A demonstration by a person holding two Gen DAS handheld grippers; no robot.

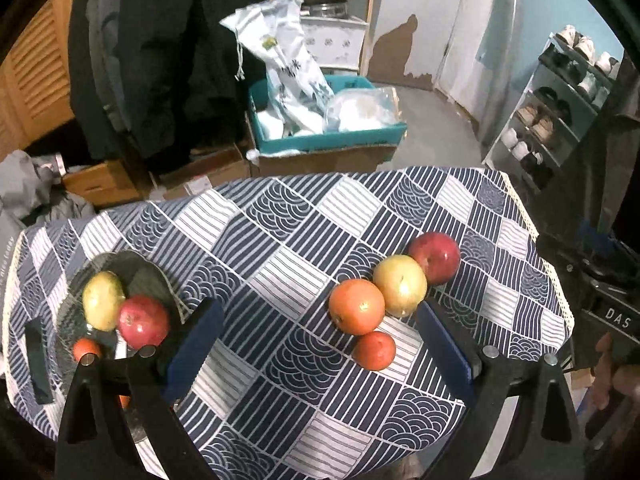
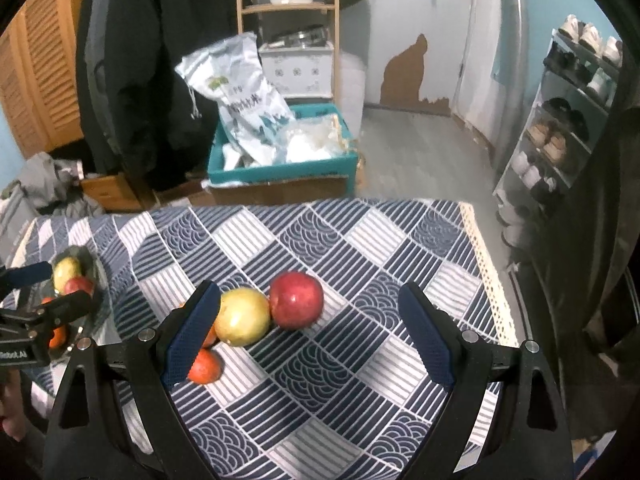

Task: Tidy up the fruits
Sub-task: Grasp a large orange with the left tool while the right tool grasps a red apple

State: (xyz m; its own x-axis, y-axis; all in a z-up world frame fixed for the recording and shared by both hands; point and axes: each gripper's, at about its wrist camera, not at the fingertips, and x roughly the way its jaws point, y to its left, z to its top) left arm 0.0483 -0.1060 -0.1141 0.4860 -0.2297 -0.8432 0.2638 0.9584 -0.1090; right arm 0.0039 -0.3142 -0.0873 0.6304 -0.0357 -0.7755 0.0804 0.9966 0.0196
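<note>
Left tongs (image 1: 320, 344): spread wide and seen empty, blue pads angled down over the middle of the desk.
Right tongs (image 2: 308, 332): spread wide as well, nothing pinched; the fruit cluster is seen just past the left pad.
Desk (image 1: 280, 232): covered by a blue-and-white patterned cloth, filling the lower half of both views.
Loose fruit cluster: four pieces are gathered right of centre in the left wrist view, all touching their neighbours.
Red apple (image 1: 435, 257): seen at the upper right end of the cluster, pressed against the yellow one.
Yellow apple (image 1: 401, 285): held in the middle of the row, between red apple and large orange.
Large orange (image 1: 357, 306): seen lower left of the yellow apple, touching it.
Small orange (image 1: 374, 350): found lowest in the cluster, just under the large orange; in the right wrist view it is partly hidden by the left pad.
Glass plate (image 1: 152, 276): placed at the left edge of the desk, well apart from the cluster.
Fruit on the plate: a yellow-green fruit (image 1: 102, 300) and a second red apple (image 1: 143, 321) are seen touching each other; a small orange piece (image 1: 85, 349) is glimpsed below them, partly covered by the left tongs' arm.
Background: a teal crate (image 1: 332, 140) with white bags is seen on the floor beyond the desk, a shoe rack (image 1: 560, 112) at the right.
</note>
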